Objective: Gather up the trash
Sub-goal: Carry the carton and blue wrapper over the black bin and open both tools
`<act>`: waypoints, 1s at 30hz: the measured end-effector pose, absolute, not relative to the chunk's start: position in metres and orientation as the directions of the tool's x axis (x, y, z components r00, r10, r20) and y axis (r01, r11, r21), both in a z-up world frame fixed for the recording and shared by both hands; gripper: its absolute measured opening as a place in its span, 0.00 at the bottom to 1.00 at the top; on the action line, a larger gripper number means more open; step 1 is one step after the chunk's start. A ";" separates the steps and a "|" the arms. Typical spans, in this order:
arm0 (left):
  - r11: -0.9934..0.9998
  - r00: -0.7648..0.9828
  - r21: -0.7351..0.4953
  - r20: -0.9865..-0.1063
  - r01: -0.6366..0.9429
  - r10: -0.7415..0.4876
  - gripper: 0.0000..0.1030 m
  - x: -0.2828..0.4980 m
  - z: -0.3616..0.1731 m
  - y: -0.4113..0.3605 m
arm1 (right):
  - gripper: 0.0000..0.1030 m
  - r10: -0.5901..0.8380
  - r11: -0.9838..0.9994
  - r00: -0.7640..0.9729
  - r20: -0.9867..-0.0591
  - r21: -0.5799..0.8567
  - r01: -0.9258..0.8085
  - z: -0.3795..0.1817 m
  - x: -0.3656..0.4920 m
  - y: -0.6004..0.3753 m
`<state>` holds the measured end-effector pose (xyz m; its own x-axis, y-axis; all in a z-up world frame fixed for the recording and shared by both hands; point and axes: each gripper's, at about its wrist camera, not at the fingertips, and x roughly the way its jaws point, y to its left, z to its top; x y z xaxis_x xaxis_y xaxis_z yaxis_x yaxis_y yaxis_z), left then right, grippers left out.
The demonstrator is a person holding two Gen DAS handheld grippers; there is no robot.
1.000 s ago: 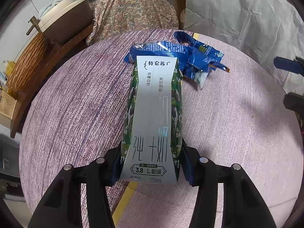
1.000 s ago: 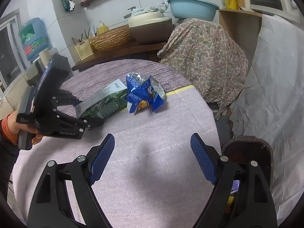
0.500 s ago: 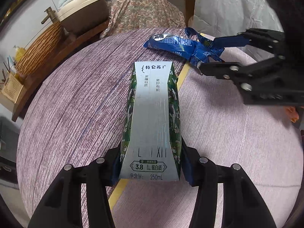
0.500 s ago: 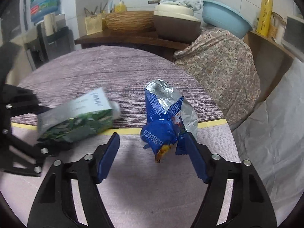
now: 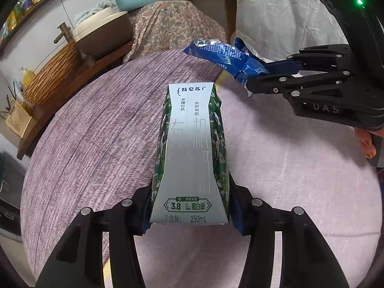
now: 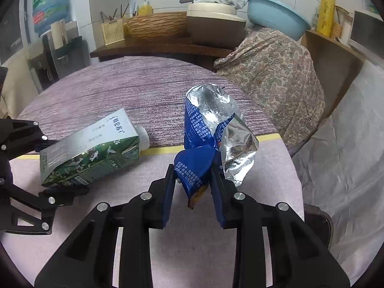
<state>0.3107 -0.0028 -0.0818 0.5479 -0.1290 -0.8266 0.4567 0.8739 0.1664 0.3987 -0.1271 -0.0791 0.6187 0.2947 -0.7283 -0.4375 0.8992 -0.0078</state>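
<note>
A green and silver 250 mL milk carton point(image 5: 192, 148) is clamped at its base in my left gripper point(image 5: 189, 211), held lying forward above the round table. It also shows in the right wrist view point(image 6: 91, 151), with the left gripper point(image 6: 45, 168) at its left end. A crumpled blue and silver snack bag point(image 6: 206, 141) is pinched at its lower end in my right gripper point(image 6: 193, 192) and stands up from it. In the left wrist view the bag point(image 5: 223, 57) sticks out leftward from the right gripper point(image 5: 252, 76), beyond the carton's top.
The round table point(image 5: 96, 144) has a purple striped cloth, with a yellow strip point(image 6: 163, 150) across it. Behind it stand a chair under floral fabric point(image 6: 271, 72), a wooden counter point(image 6: 156, 45) with a basket and a pot, and a blue basin point(image 6: 276, 16). White sheeting point(image 6: 348, 144) hangs at the right.
My right gripper moved in from the right, closed on the blue snack bag and lifted it off the table. My left gripper has kept hold of the carton.
</note>
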 end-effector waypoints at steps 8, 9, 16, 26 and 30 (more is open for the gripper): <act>0.861 0.561 0.121 -0.801 0.494 -0.209 0.49 0.292 -0.072 -0.028 | 0.29 0.323 0.921 0.668 -0.670 0.061 -0.385 -0.059 0.347 -0.189; 0.858 0.561 0.114 -0.797 0.501 -0.222 0.49 0.290 -0.070 -0.033 | 0.29 0.322 0.924 0.674 -0.665 0.067 -0.375 -0.058 0.342 -0.198; 0.829 0.551 0.072 -0.779 0.555 -0.301 0.49 0.279 -0.062 -0.077 | 0.29 0.261 0.962 0.728 -0.634 0.106 -0.253 -0.060 0.303 -0.278; 0.778 0.497 -0.006 -0.767 0.628 -0.406 0.49 0.276 -0.054 -0.165 | 0.58 0.128 0.990 0.685 -0.717 0.137 -0.042 -0.137 0.302 -0.371; 0.758 0.453 -0.051 -0.774 0.651 -0.441 0.49 0.281 -0.056 -0.203 | 0.60 0.107 0.986 0.674 -0.731 0.163 0.021 -0.158 0.301 -0.389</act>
